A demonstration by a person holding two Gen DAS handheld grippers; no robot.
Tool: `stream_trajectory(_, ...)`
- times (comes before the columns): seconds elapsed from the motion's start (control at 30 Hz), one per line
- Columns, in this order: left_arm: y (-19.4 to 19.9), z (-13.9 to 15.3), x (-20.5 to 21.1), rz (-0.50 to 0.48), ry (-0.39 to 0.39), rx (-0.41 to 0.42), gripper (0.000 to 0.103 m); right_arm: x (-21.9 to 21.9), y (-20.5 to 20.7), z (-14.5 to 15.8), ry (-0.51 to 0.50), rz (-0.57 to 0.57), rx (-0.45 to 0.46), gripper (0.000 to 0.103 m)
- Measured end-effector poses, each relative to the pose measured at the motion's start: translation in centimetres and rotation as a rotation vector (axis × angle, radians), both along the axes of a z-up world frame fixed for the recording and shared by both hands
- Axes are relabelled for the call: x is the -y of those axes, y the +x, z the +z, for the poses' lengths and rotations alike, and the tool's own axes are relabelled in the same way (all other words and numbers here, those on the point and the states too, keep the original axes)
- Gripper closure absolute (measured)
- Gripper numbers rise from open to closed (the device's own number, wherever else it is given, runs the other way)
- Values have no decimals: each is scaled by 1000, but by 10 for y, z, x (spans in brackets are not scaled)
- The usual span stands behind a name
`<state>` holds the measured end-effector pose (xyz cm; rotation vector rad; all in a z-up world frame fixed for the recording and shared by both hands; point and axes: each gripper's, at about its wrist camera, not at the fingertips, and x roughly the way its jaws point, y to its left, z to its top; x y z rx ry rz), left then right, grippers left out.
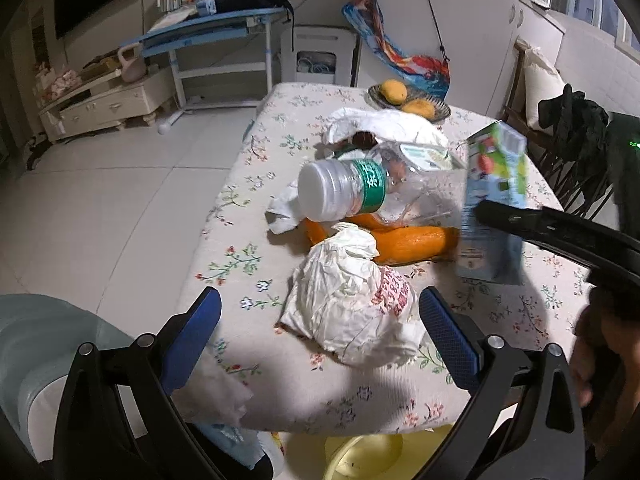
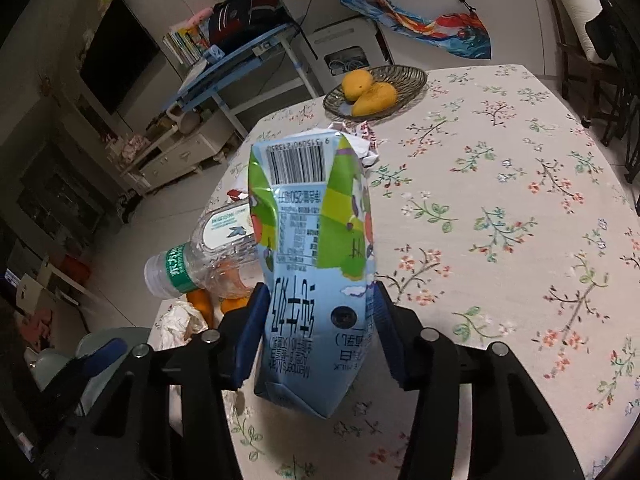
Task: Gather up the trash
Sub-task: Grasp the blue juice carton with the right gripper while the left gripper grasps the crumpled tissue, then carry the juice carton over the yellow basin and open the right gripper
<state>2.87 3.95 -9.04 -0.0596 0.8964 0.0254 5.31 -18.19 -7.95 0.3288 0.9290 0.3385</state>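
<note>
A: Why is the milk carton point(image 2: 316, 272) up off the table point(image 2: 500, 208)?

B: The right gripper point(image 2: 316, 332) has it. The blue pads sit against both sides of the carton's lower half, part-way closed, with the box tilted and clear of the cloth. Lifted like that, I'd judge it's ready to be carried to a bin.

A: And the left gripper point(image 1: 320, 336)?

B: Wide open, holding nothing. Its pads straddle the crumpled paper wrapper point(image 1: 352, 300) lying near the table's front edge, apart from it on both sides. That looks like a lineup for the next grab.

A: What else is trash?

B: A plastic bottle point(image 1: 344, 190) on its side, orange peel point(image 1: 408, 242) under it, and a tissue point(image 1: 284, 212) beside them, all heaped mid-table.

A: Any room to move?

B: The right side of the table is bare cloth. The fruit basket point(image 2: 404, 84) sits at the far edge, well apart. A yellow basin point(image 1: 360, 456) shows below the front edge.
</note>
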Motion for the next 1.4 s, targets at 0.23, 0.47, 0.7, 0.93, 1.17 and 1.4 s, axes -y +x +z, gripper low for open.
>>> stream_trajectory(0.23,14,-15,3,-40,-43,-41,66,17,-13,5,59,-9,12,51)
stream_trajectory(0.47,-5,-2,-4,-56,-75,32,78,22,-24,14,100,-10,33,51)
stream_trajectory(0.7,-23,9,-20,-46,-144,64,78,22,-37,19,113,-11,50,51)
stream_trajectory(0.93,-48,17,-34,-27,-164,107,78,21,-55,20,128,-2,53,51)
stream_trajectory(1.17,-63,20,-36,-17,-150,119,78,-3,-104,19,89,68,45,51)
stream_trajectory(1.4,-75,23,-32,-34,-151,131,78,-27,-158,-14,31,140,-70,51)
